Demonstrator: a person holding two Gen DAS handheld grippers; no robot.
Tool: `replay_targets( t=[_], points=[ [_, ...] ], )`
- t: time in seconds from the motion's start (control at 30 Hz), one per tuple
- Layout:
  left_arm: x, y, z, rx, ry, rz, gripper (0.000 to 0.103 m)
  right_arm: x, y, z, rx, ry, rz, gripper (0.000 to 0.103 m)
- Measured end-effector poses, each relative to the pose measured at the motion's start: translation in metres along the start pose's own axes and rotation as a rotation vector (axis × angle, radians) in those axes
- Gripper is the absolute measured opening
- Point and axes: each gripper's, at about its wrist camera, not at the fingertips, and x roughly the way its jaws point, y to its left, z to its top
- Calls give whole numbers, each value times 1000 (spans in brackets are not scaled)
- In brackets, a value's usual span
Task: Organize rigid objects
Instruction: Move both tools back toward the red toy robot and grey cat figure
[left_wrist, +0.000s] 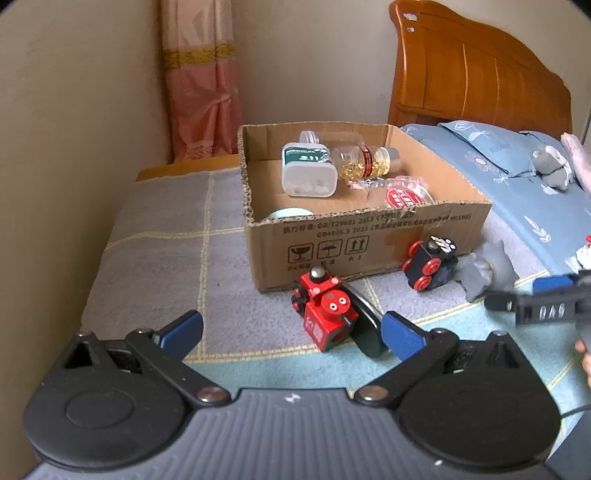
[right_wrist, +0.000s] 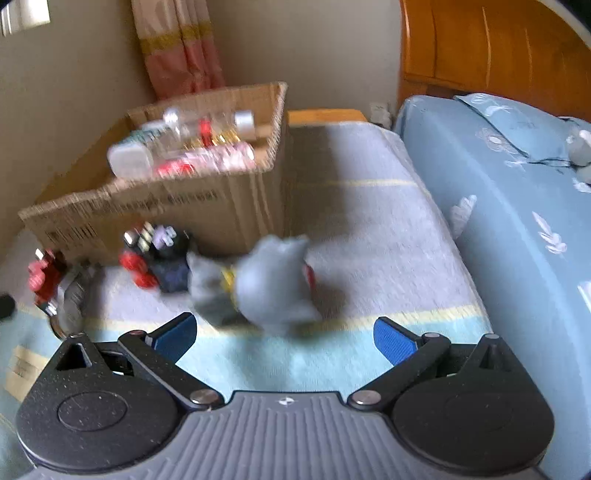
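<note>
A red toy train (left_wrist: 325, 312) lies on the checked blanket just ahead of my open left gripper (left_wrist: 291, 334), with a dark flat object (left_wrist: 365, 325) leaning against its right side. A black toy train with red wheels (left_wrist: 430, 264) sits against the cardboard box (left_wrist: 369, 236). The box holds a white pill bottle (left_wrist: 308, 170), a clear jar of yellow capsules (left_wrist: 364, 160) and a red-labelled packet (left_wrist: 400, 192). My right gripper (right_wrist: 284, 338) is open just short of a grey plush toy (right_wrist: 266, 280); that view is blurred. In the left wrist view the right gripper (left_wrist: 543, 295) shows at the right edge.
A bed with a blue floral cover (left_wrist: 524, 192) and a wooden headboard (left_wrist: 480, 70) stands on the right. A pink curtain (left_wrist: 199, 81) hangs in the back corner. Another grey plush (left_wrist: 554, 166) lies on the pillow. A person's fingers (left_wrist: 583, 354) show at the right edge.
</note>
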Motion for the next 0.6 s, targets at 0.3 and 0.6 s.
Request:
replay_targets(
  t=[0.3,0.6],
  points=[
    [28,3,15,-7,-26,66,102,0,3,-19,-66,-40,-23,103],
    [22,32,1,-25,-34,153,102,-2,2,-22,-65,-61,-23,103]
  ],
)
